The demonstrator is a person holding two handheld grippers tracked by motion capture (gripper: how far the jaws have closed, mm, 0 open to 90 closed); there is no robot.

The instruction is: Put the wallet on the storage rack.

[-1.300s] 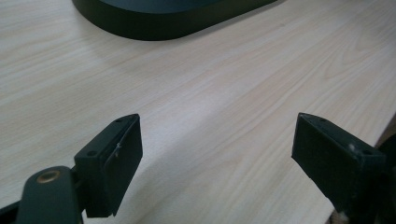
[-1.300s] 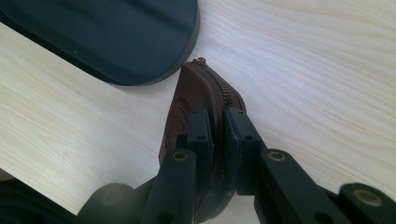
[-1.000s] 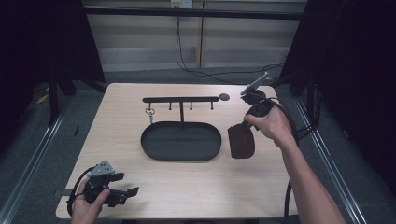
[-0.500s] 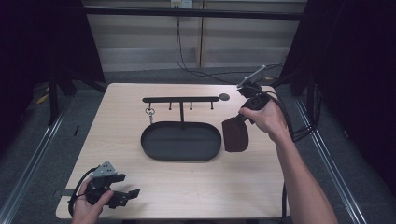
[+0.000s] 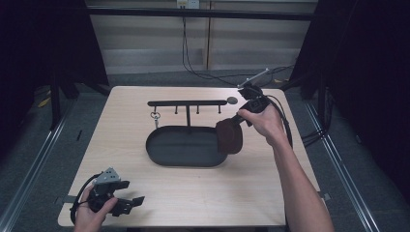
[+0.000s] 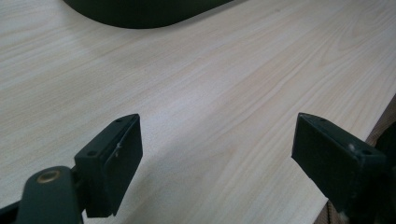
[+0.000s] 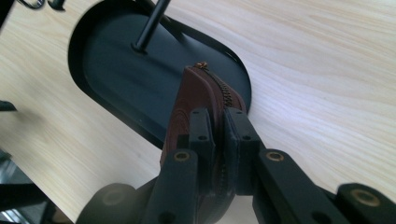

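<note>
Resting at the table's (image 5: 193, 203) near left corner, your left gripper (image 5: 126, 205) keeps its jaws wide and empty, out of the way; your right gripper (image 7: 215, 126) pinches the brown pouch (image 7: 205, 100) by its zipped edge, hanging it over the tray's (image 5: 159, 152) right end, likely for setting down; beyond stands the hook rack (image 5: 186, 103).

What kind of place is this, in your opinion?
Probably a lab or workshop set up for recording, not a home: a bare wooden table between metal floor rails, loose cables down the back wall, and dark curtains at the sides.
</note>
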